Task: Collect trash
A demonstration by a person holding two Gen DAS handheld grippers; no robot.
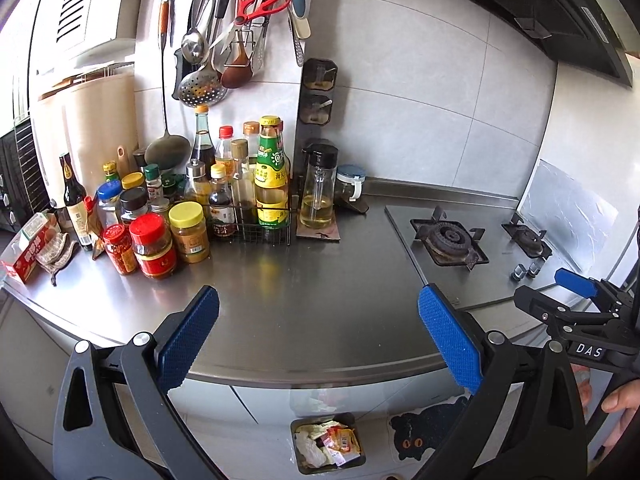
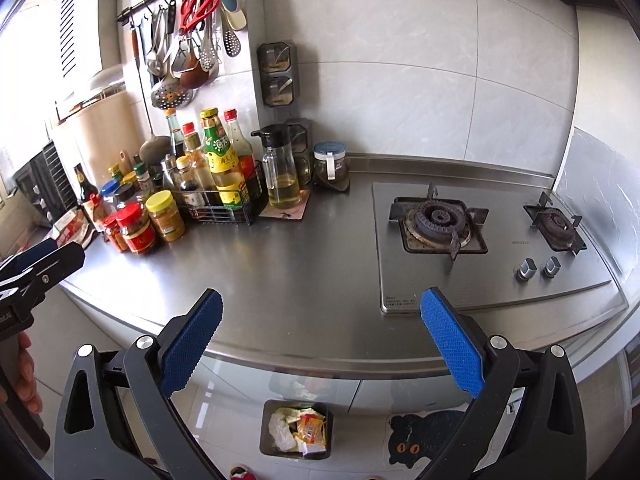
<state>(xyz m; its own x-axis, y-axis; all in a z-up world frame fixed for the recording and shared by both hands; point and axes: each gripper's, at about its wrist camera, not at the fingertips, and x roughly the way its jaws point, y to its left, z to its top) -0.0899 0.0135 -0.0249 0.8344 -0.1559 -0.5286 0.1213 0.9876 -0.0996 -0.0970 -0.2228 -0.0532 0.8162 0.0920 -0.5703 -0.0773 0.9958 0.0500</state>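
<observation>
- Kitchen all around: a shiny steel counter (image 1: 320, 280) with grey wall tiles behind it, and both grippers hang over its front edge.
- The left gripper (image 1: 318, 334) has its blue pads spread wide, with nothing between them.
- The right gripper (image 2: 320, 334) is the same: pads far apart and holding nothing.
- Just past the pads, the middle of the counter is bare metal. I see no wrapper or scrap lying on it.
- Farther left stands a crowd of jars and bottles (image 1: 192, 208). A red box (image 1: 30, 250) and a crumpled cloth-like thing (image 1: 58, 252) lie at the far left end; I cannot tell if either one is trash.
- To the right is the gas stove (image 2: 480, 240), and its top looks clean.
- Down on the floor, right below the counter edge, sits the trash bin (image 1: 298, 464). It already holds wrappers and crumpled paper (image 2: 298, 430), so that is where the trash is.
- The job looks close to done, I think, or it is time for one last look.
- To do this well: check slowly along the left end for bits, keep the pads away from the jars so none tip, and only let go of anything right above the bin.
</observation>
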